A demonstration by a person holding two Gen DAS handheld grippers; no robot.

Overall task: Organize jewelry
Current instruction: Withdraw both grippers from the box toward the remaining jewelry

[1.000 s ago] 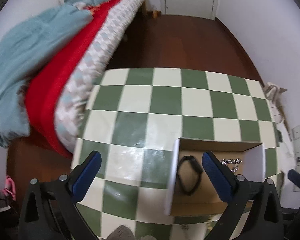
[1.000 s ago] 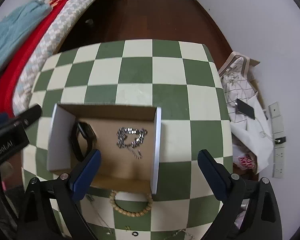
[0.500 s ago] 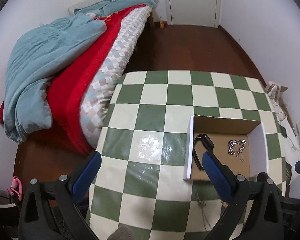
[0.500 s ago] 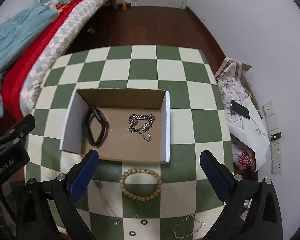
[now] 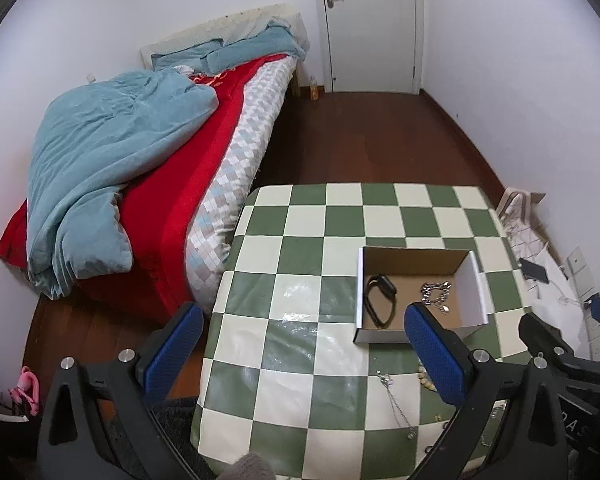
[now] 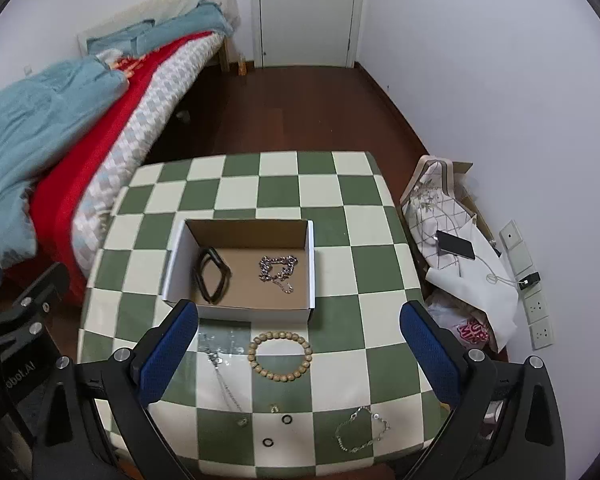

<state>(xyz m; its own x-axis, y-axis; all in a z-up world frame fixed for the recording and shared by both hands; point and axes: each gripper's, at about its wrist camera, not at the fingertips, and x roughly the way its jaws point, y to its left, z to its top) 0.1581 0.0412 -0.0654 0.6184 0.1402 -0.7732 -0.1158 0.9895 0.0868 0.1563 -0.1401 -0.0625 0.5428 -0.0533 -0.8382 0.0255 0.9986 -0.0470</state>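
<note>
An open cardboard box [image 6: 171, 270] [image 5: 473, 288] sits on the green-and-white checkered table [image 6: 340, 184] [image 5: 300, 280]. In it lie a black band [image 6: 213, 276] [image 5: 380, 300] and a silver chain bracelet [image 6: 278, 268] [image 5: 435, 292]. In front of the box lie a wooden bead bracelet [image 6: 280, 356], a thin necklace [image 6: 226, 384] [image 5: 396, 404], a silver chain [image 6: 362, 432] and small black rings [image 6: 286, 420]. My right gripper [image 6: 298, 352] is open and empty, held above the table's near part. My left gripper [image 5: 302, 354] is open and empty, above the table's left side.
A bed [image 5: 140, 168] [image 6: 80, 128] with teal and red covers stands left of the table. Bags and a phone [image 6: 456, 246] lie on the floor at right by the wall sockets. A door [image 6: 308, 12] is at the far wall.
Both grippers have pulled back and up from the box; more of the room and the jewelry in front of the box came into view. Both stay open.
</note>
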